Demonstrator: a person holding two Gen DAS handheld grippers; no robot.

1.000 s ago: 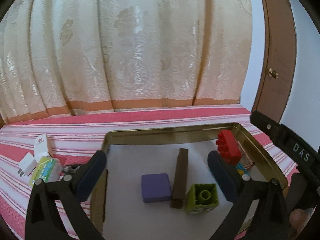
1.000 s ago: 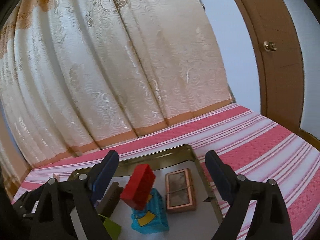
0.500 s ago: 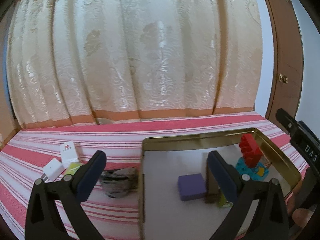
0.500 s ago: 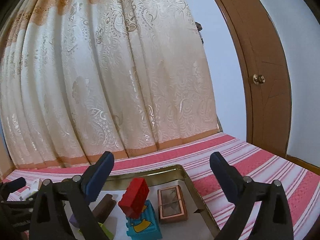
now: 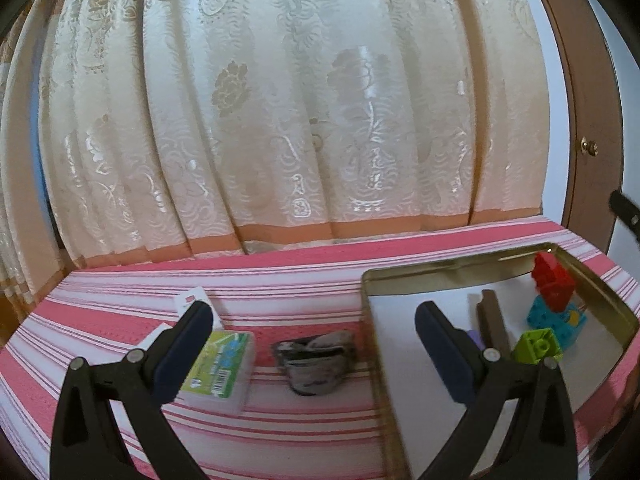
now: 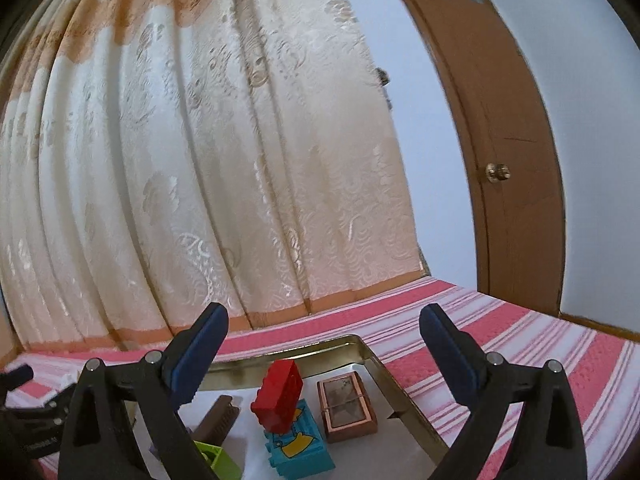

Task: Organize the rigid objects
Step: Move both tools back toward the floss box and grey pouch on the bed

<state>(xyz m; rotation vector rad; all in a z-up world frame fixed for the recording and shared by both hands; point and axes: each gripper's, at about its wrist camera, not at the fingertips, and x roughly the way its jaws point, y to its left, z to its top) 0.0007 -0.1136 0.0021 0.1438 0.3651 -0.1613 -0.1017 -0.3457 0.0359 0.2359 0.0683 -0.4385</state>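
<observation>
Left tongs [image 5: 310, 350]: jaws wide apart, nothing between the pads, held above the red-and-white striped cloth [image 5: 280, 416] that covers the bench. Right tongs [image 6: 322, 354]: jaws have just been opening and now stand wide, nothing between them, held over the near part of the gold metal tray [image 6: 416, 420].

Left wrist view, near to far. Just past the left finger, a green-labelled clear box [image 5: 218, 364] lies on the cloth, with a white carton [image 5: 192, 300] behind it. Between the fingers, a crumpled dark grey object [image 5: 316, 364] rests on the cloth just beside the tray's left wall [image 5: 370, 344]; what it is cannot be told.

Inside the tray, on its white lining: a lime green brick [image 5: 538, 344] nearest; a purple block [image 5: 474, 338] largely hidden behind the right finger; a long brown block [image 5: 494, 320] lying front to back. Farther right, a red brick [image 5: 554, 282] sits tilted on top of a turquoise brick [image 5: 556, 320].

Right wrist view confirms the red brick [image 6: 282, 394] leaning on the turquoise brick [image 6: 300, 446], and shows a copper-framed small box [image 6: 346, 406] just right of them, near the tray's right wall. The brown block [image 6: 220, 420] and green brick [image 6: 218, 458] lie to the left.

Beyond the bench: a cream patterned curtain [image 5: 300, 120] and a brown door [image 6: 516, 160].
</observation>
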